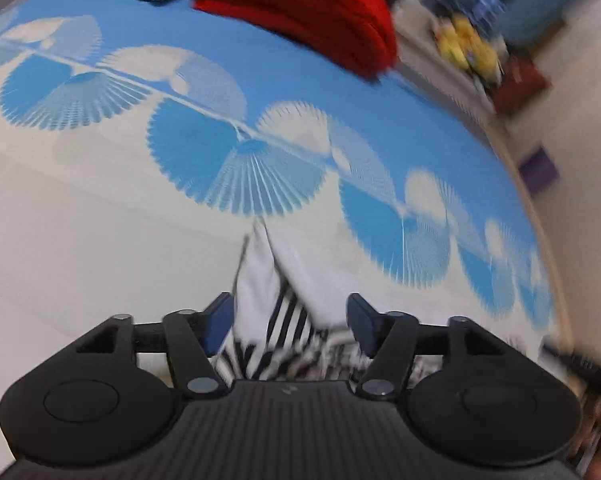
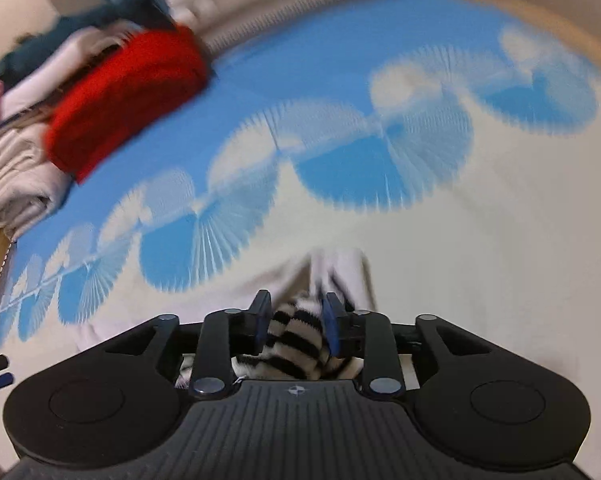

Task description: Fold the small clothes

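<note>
Two grippers point down at a bed (image 1: 80,240) spread with a blue-and-white fan-print sheet. Left gripper (image 1: 290,322) fingers stand wide apart, a striped garment (image 1: 284,316) loose between them. Right gripper (image 2: 294,326) fingers sit narrower, flanking the garment's bunched cloth; grip unclear. Red cloth (image 1: 300,8) lies far.

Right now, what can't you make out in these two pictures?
- Striped garment: left wrist view, its lower part hidden behind the left gripper.
- Same garment: right wrist view, whether the right gripper pads press it is blurred.
- Clutter beyond the red cloth: motion blur, unidentifiable.
</note>
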`<state>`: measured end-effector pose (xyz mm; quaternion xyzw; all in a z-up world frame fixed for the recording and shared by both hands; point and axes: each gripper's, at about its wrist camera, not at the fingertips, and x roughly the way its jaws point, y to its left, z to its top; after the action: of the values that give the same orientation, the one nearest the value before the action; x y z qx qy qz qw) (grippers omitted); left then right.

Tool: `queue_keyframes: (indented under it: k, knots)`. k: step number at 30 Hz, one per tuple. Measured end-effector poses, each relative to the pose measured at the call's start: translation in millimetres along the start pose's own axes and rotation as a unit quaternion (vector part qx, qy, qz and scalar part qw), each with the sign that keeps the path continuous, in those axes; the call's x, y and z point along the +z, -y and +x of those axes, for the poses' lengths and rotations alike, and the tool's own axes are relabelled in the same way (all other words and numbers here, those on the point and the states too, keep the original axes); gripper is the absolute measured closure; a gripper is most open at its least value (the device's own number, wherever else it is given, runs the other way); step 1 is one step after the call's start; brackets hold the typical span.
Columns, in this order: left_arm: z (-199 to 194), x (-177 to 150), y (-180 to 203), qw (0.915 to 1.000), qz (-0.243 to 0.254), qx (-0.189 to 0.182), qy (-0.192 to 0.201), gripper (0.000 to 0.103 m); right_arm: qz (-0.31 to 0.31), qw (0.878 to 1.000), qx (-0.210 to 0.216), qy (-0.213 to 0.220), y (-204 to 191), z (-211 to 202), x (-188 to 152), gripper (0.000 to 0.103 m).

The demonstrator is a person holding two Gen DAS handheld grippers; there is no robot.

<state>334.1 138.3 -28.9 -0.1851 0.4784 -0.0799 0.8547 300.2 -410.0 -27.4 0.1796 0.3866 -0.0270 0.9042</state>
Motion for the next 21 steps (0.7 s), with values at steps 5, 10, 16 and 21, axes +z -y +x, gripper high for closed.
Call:
queue_keyframes:
  k: [5, 10, 16, 21]
  knots:
    - [3, -32, 24, 0.9840, 0.171, 0.043, -0.023, 0.018, -0.012, 1.000, 0.005, 0.003, 10, -5, 0, 0.054]
    - [18, -65, 29, 0.9643, 0.251, 0.064, -0.053, 0.018, -0.109, 0.992, 0.008, -0.060, 0, 8, -21, 0.047]
    - [46, -69, 38, 0.9597, 0.268, 0.082, -0.023, 0.018, -0.159, 0.986, -0.006, -0.050, -23, 28, -39, 0.047]
    - [67, -56, 55, 0.9566, 0.277, 0.090, -0.002, 0.029, -0.156, 0.984, -0.018, -0.082, -36, 64, -40, 0.048]
